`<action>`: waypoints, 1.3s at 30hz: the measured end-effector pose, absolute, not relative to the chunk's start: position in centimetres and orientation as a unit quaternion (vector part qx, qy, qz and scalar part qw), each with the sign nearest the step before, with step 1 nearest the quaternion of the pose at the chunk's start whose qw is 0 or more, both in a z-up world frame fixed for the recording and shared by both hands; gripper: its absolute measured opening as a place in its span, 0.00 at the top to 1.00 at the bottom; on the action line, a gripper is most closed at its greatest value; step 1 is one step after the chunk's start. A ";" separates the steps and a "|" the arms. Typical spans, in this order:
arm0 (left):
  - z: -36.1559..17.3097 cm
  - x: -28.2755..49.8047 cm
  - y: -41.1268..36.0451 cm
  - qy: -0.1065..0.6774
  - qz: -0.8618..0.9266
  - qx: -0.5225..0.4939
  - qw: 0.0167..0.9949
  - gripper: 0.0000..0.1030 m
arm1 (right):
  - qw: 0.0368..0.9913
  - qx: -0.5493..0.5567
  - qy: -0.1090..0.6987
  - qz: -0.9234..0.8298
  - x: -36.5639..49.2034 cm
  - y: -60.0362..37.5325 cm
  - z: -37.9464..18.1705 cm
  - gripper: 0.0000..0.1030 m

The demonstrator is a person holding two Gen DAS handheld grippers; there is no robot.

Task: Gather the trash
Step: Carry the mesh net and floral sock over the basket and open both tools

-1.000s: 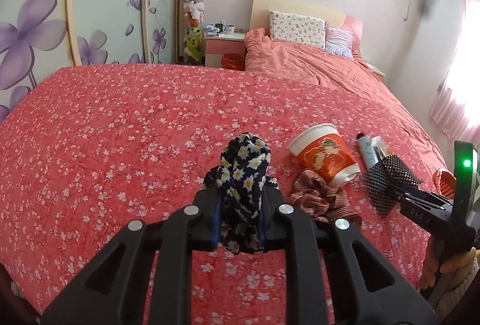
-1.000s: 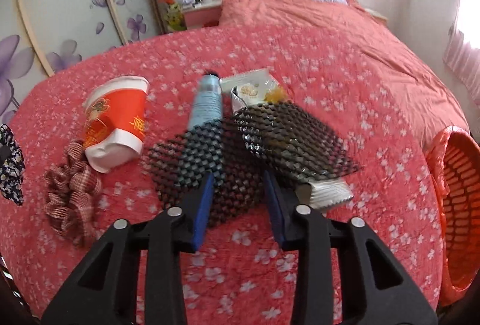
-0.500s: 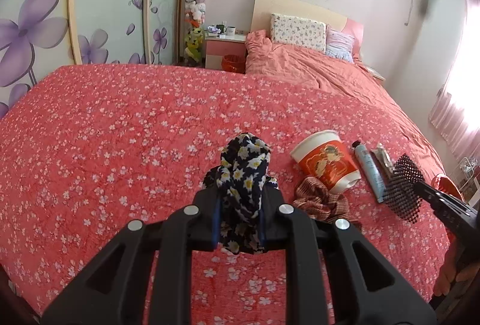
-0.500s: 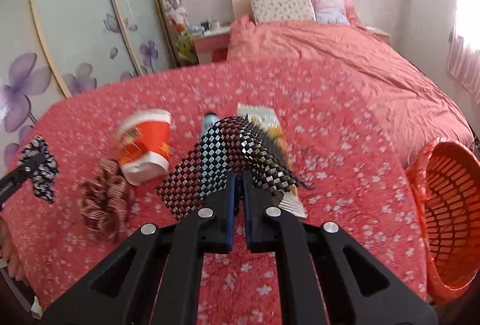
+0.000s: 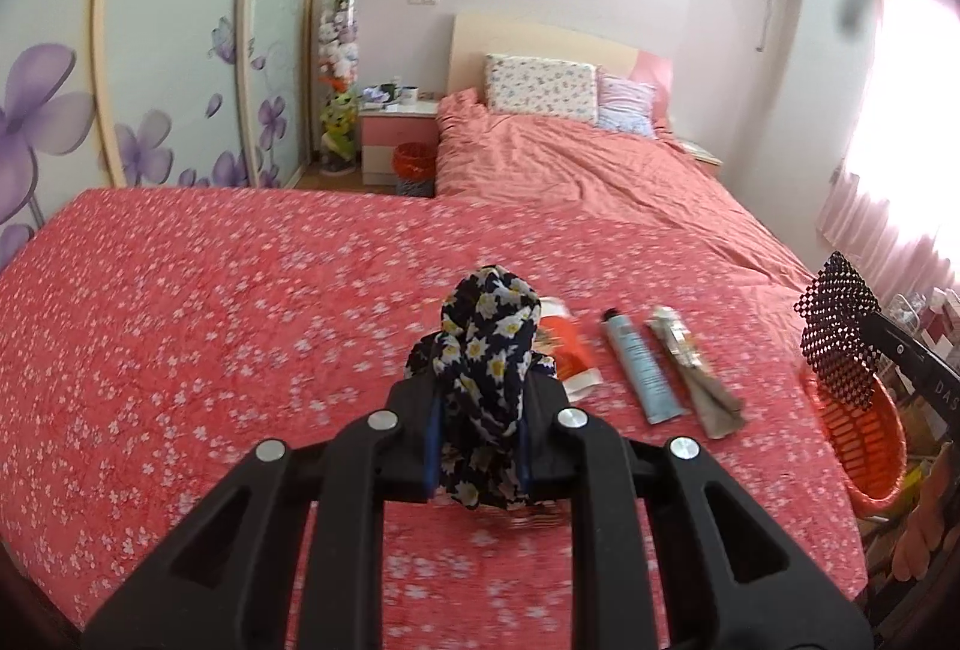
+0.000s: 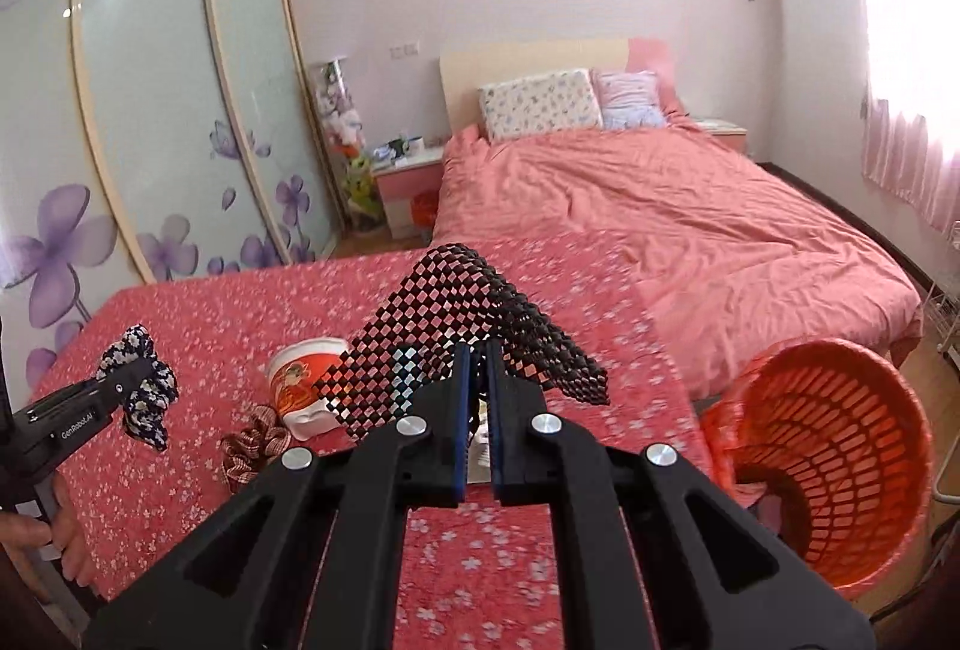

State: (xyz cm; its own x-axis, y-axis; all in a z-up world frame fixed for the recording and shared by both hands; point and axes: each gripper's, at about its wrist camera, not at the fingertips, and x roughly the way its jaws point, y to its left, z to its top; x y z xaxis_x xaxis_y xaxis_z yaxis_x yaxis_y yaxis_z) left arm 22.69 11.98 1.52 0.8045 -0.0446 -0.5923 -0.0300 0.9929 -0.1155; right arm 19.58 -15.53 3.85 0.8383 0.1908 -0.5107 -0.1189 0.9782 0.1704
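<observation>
— What did the trash in the right gripper [image 6: 474,398] look like?

— It was a black foam net sleeve [image 6: 456,314], a diamond mesh with the red bedspread [image 6: 198,326] showing through its holes. It was folded over and draped to both sides of the fingers, one flap hanging left, the other right. The jaws were clenched on its lower edge, nearly touching each other.

— Where was it?

— Held up in the air above the bedspread. From the left wrist view the net [image 5: 840,332] hung in front of the orange basket [image 5: 864,446], which stood beside the bed's right edge.

— And the left gripper [image 5: 477,422]?

— It was grasping a dark scrunchie with white and yellow daisies [image 5: 486,344], bunched upright between the blue pads, lifted clear of the cover.

— What else lay around?

— An orange and white paper cup [image 6: 303,386] lay on its side on the bedspread, just beside a red plaid scrunchie [image 6: 249,449]. To the right of the cup lay a pale blue tube [image 5: 639,368] and a crumpled wrapper [image 5: 690,368], side by side.

— Anything in the way?

— The daisy scrunchie hid most of the cup from the left camera. The net covered part of the cup from the right camera. Whether anything lay in the basket, I could not tell.
</observation>
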 end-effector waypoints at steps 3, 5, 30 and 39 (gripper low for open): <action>2.3 22.6 10.1 0.307 -0.021 -0.051 0.950 0.82 | 0.959 0.069 0.264 0.071 18.9 -16.7 4.2 0.95; 2.7 22.7 9.0 0.305 -0.033 -0.047 0.951 0.82 | 0.961 0.069 0.260 0.060 18.5 -17.5 4.3 0.95; 1.2 24.6 -14.6 0.332 -0.250 -0.014 0.909 0.82 | 0.956 0.132 0.250 -0.074 15.4 -33.5 1.6 0.95; -0.9 25.5 -24.4 0.346 -0.315 0.011 0.884 0.81 | 0.944 0.168 0.263 -0.108 16.6 -38.3 -1.1 0.95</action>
State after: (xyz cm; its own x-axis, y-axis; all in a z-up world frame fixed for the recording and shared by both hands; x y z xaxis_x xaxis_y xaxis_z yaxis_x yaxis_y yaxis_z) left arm 25.47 -24.39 -0.85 0.5619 -0.5492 -0.6186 0.5640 0.8014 -0.1992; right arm 16.58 -38.34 -1.06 0.8388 -0.1152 -0.5321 0.2916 0.9204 0.2604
